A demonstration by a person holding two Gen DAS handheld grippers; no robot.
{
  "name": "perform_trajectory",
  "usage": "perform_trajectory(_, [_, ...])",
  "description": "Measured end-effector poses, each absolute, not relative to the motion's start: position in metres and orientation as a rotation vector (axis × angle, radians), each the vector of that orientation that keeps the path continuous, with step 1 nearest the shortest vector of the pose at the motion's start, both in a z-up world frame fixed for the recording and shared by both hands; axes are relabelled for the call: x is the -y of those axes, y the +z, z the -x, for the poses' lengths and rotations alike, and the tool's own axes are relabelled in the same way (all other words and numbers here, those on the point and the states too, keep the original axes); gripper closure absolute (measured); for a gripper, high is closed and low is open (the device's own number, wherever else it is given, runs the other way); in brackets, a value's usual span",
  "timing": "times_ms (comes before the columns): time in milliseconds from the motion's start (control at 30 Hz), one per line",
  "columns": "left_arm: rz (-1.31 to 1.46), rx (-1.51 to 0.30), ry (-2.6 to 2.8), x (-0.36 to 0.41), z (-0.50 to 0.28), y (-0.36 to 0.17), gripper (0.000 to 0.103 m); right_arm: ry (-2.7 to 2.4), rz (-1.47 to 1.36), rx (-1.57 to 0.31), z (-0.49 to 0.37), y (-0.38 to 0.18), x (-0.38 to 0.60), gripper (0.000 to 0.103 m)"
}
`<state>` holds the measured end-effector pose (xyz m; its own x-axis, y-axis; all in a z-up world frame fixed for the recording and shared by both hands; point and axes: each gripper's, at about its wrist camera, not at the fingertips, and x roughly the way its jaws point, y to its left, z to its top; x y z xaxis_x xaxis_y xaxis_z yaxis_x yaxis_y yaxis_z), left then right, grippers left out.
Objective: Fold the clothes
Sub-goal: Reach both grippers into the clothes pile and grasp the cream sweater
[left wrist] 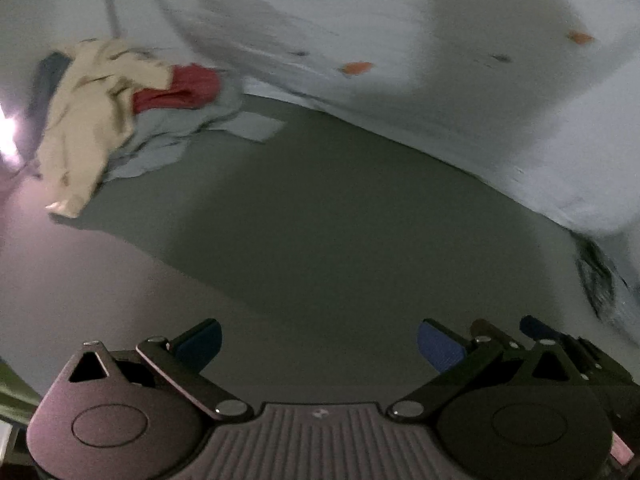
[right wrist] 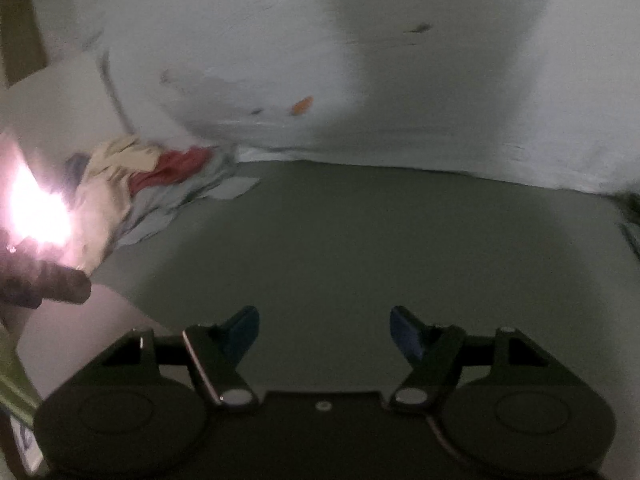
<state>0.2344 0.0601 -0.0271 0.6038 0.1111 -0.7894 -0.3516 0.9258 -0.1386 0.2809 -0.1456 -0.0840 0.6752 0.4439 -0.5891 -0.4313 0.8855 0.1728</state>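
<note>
A heap of clothes lies at the far left of a grey-green surface against the wall: a cream garment (left wrist: 86, 120) on top, a red one (left wrist: 180, 90) and a pale grey-blue one (left wrist: 168, 136) beneath. The same heap shows in the right wrist view, with the cream garment (right wrist: 108, 184) and the red one (right wrist: 172, 170). My left gripper (left wrist: 320, 346) is open and empty, well short of the heap. My right gripper (right wrist: 324, 332) is open and empty too, and its fingers (left wrist: 536, 330) show at the right of the left wrist view.
A white wall (left wrist: 400, 20) with orange spots runs behind the grey-green surface (left wrist: 320, 220). A flat pale sheet (left wrist: 256, 126) lies beside the heap. A bright light glare (right wrist: 32, 204) sits at the left, above a dark ribbed object (right wrist: 48, 284). A dark smudged object (left wrist: 600, 280) lies at the right.
</note>
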Motion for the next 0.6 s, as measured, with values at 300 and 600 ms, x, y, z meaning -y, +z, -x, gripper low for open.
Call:
perform_trajectory(300, [0.312,-0.828,0.392,-0.228,-0.298,-0.049,0.004,0.484,0.096,-0.672,-0.326,-0.076,0.033,0.033])
perform_trajectory(600, [0.417,-0.739,0.606,-0.433,-0.342,-0.087,0.005,0.629,0.227,-0.650,-0.385,-0.068,-0.156,0.060])
